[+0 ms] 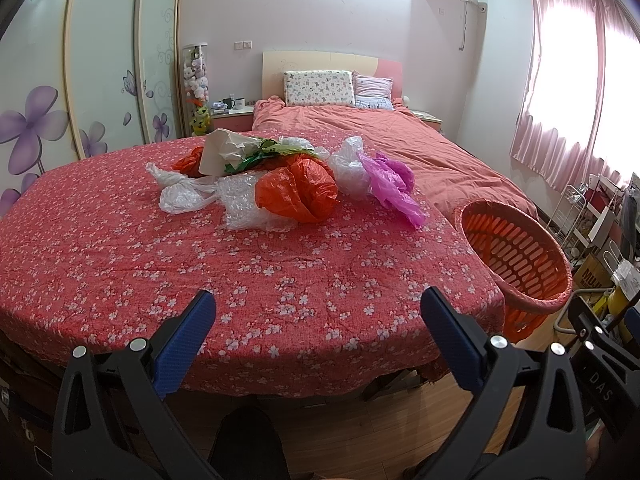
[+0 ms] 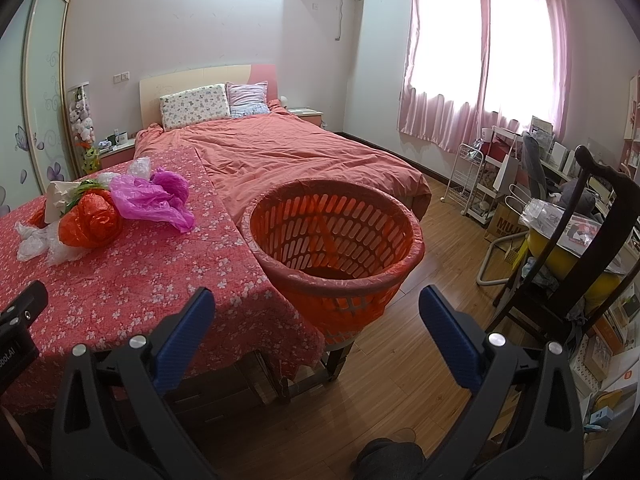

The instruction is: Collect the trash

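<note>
A heap of trash lies on a table with a red flowered cloth (image 1: 240, 280): an orange plastic bag (image 1: 298, 192), a purple bag (image 1: 392, 184), white bags (image 1: 180, 196), bubble wrap (image 1: 244, 208) and paper (image 1: 218, 150). An orange slotted basket (image 1: 516, 256) stands at the table's right edge; it looks empty in the right wrist view (image 2: 336, 236). My left gripper (image 1: 318, 304) is open over the table's near edge, well short of the heap. My right gripper (image 2: 316, 302) is open and empty in front of the basket. The heap also shows in the right wrist view (image 2: 92, 220).
A bed (image 2: 280, 148) with a pink cover lies behind the table. A dark wooden chair (image 2: 576, 264), a white cart (image 2: 476, 184) and boxes crowd the right side. The floor (image 2: 432, 280) is wood. A wardrobe (image 1: 100, 80) stands at the left.
</note>
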A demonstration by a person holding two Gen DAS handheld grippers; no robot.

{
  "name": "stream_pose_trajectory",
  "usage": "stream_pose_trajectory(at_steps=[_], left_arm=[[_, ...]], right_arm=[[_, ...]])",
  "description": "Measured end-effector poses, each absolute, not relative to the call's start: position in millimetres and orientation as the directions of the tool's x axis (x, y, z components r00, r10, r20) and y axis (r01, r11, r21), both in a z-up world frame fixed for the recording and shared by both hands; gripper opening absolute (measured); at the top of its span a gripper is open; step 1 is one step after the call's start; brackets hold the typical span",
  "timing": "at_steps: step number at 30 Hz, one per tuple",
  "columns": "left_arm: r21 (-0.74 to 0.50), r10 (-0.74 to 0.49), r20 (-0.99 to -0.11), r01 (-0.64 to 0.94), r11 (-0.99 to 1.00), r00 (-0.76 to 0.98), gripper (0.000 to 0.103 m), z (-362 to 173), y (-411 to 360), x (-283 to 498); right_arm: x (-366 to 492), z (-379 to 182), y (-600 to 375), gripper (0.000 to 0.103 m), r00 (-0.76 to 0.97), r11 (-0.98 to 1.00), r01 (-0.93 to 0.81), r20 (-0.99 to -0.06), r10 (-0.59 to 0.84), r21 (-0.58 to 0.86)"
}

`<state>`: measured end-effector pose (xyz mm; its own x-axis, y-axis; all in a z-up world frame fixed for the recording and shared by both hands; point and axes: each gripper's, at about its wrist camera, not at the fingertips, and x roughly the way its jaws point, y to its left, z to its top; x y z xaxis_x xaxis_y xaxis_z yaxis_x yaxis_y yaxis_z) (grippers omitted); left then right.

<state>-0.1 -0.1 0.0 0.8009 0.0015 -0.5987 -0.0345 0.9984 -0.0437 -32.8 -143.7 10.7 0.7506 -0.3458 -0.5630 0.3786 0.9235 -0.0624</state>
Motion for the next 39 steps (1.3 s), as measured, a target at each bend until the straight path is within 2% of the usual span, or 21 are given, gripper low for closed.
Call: stream_pose_trajectory(at_steps=[29, 39], left_arm=[[-0.048, 0.001, -0.596, -0.037, 0.998, 0.803, 0.101, 0.5, 0.8, 0.6], [-0.081, 0.008, -0.599, -0.07, 0.994, 0.8, 0.101, -0.1, 22.4, 17.1]], right_arm=[[-32.0, 11.3, -144.5, 0.099, 0.75, 0.922, 0.382, -0.563, -0.347, -0.06], [-15.3, 16.1, -142.6, 0.099, 0.764, 0.934, 0.352, -0.559, -0.322, -0.057]])
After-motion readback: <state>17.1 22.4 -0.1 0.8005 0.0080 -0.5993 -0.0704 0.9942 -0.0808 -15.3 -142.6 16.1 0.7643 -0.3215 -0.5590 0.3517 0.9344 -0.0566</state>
